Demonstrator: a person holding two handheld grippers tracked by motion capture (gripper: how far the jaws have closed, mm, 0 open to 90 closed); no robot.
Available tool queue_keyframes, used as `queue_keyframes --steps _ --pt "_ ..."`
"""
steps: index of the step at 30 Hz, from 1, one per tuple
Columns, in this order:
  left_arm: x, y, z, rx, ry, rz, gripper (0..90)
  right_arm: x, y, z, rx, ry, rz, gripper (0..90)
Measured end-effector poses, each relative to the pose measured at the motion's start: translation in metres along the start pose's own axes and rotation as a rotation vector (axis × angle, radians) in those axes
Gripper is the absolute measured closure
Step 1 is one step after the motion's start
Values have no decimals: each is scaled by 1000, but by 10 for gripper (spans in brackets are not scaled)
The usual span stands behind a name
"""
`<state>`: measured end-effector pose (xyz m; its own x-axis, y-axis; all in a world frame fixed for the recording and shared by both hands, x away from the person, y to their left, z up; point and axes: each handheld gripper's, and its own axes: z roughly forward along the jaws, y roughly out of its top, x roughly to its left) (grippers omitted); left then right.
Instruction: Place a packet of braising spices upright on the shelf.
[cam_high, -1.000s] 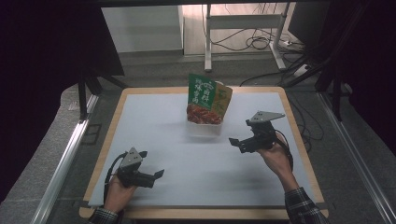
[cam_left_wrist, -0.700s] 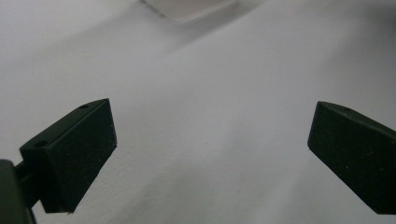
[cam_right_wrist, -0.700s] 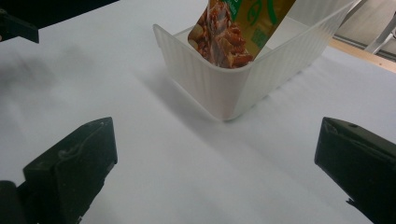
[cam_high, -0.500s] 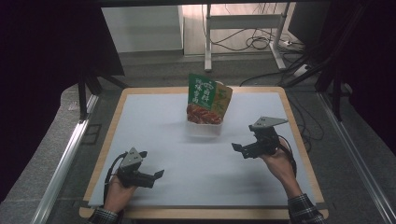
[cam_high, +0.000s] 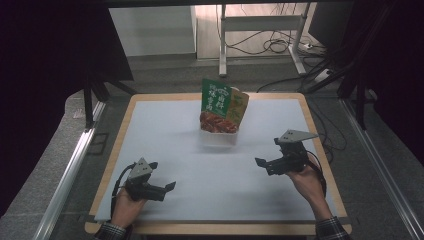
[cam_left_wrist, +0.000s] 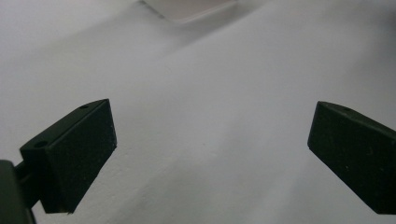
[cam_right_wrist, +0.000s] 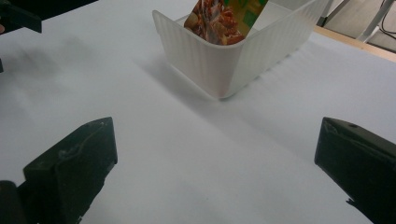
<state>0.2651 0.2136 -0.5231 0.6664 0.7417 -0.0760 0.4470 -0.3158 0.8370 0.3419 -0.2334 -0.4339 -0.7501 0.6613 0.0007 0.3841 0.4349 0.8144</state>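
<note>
I'm holding both grippers (cam_high: 167, 186) (cam_high: 261, 162) wide and empty; probably approaching the packet (cam_high: 223, 106) in its bin (cam_right_wrist: 219, 65) next.

A green snack packet (cam_high: 220, 105) stands upright in a small white bin (cam_high: 218, 137) toward the far middle of the white table (cam_high: 165, 125). The left gripper (cam_high: 167, 186) sits low at the near left, the right gripper (cam_high: 260, 162) at the near right, both well apart from the bin, holding nothing
</note>
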Motion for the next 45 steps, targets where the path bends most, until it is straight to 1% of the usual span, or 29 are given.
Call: queue_keyframes --steps 6,10,18,22,28,31,41,45 --pt "0 0 0 4 3 5 12 1 -7 -8 -9 -7 6 0" --pt "0 0 0 6 5 7 12 2 -13 -13 -19 -20 3 0" --pt "-1 0 1 9 8 12 13 3 -29 -23 -29 -21 22 0" --pt "-1 0 1 12 8 14 13 3 -37 -27 -26 -29 27 0" --pt "-1 0 1 14 8 16 13 1 -48 -32 -29 -39 48 0" --pt "-1 0 1 16 9 18 13 0 -55 -34 -25 -46 59 0" --pt "-2 0 2 21 9 20 13 -3 -72 -37 4 -69 76 0" --pt "-2 0 2 25 8 22 13 -5 -80 -37 28 -78 79 0"
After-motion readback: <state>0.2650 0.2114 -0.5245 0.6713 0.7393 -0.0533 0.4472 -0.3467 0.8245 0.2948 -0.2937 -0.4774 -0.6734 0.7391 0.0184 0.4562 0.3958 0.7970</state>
